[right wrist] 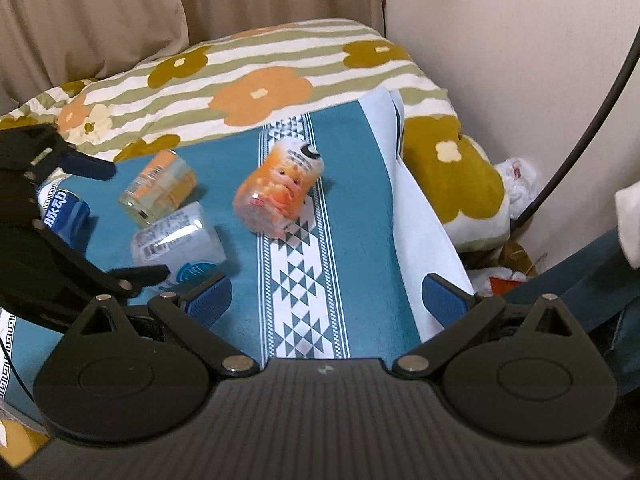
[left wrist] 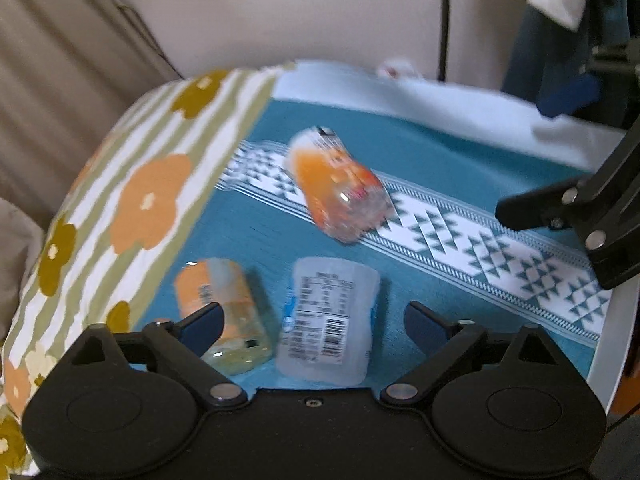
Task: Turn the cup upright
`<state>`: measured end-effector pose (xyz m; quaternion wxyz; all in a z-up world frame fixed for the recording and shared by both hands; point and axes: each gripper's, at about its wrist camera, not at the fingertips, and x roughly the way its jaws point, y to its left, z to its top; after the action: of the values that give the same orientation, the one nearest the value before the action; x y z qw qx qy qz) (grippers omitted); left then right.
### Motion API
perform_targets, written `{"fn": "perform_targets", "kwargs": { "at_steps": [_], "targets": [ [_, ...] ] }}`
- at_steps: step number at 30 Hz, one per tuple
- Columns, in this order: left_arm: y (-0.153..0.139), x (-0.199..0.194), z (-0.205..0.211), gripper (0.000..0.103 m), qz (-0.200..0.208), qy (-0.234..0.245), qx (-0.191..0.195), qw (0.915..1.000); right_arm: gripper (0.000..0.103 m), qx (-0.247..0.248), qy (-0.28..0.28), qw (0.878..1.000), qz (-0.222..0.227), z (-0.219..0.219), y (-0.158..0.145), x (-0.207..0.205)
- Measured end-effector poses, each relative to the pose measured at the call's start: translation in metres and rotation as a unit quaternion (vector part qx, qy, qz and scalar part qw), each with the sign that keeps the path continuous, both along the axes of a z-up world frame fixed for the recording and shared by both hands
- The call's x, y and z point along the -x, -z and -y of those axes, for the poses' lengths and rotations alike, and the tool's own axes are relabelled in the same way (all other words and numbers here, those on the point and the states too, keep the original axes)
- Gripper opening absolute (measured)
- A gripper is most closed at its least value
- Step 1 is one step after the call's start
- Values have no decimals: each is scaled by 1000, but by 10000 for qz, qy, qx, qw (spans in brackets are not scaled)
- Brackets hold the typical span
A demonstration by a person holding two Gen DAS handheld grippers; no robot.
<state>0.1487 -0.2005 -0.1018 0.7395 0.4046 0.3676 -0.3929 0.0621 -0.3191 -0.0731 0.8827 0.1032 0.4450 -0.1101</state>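
Teal patterned cloth [right wrist: 352, 208] over a bed: the orange cup [right wrist: 278, 192] lies on its side mid-cloth, both the left gripper [left wrist: 312, 320] and right gripper [right wrist: 326, 296] spread empty; best pinch its sidewalls squarely, then tip gently.

We are looking down past each gripper's open jaws at close range, both views sharing the teal cloth [left wrist: 340, 128] ahead.

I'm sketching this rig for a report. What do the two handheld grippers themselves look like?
Both match: the left gripper and right gripper have matte black bodies, round raised discs either side, silver pivot pins and triangular cut-outs. Black linkage arms carry blue ribbed pads. The right gripper's base is ridged.
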Motion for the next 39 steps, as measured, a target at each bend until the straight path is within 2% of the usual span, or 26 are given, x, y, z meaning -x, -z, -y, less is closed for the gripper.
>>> {"fn": "perform_targets", "kwargs": {
  "at_steps": [3,8,11,12,17,24,29,33,39],
  "targets": [
    [14,-3,8,97,-72,77,-224,9997,103,-79,-8,9999,-84,6,9,-4],
    [30,-8,15,86,-196,70,-527,9984,103,-255,-8,9996,-117,12,19,-8],
    [38,-12,16,74,-285,17,-653,9975,103,-328,-53,9993,-139,13,22,-11],
    [39,-12,16,66,-289,3,-677,9973,103,-347,-68,9993,-151,13,23,-12],
    [37,-16,14,66,-440,-49,-555,9975,103,-385,-93,9991,-149,14,25,-16],
    [27,-12,10,66,-429,-219,-442,9979,103,-371,-172,9991,-130,14,21,-19],
    [13,-9,-2,65,-472,-643,-240,9965,103,-349,-294,9989,-87,10,14,-20],
    [-2,-4,-19,65,-549,-1153,37,9918,103,-308,-475,9984,-29,4,3,-21],
    [-22,5,-53,65,-651,-2075,467,9749,103,-254,-787,9965,100,-12,-13,-23]
  ]
}}
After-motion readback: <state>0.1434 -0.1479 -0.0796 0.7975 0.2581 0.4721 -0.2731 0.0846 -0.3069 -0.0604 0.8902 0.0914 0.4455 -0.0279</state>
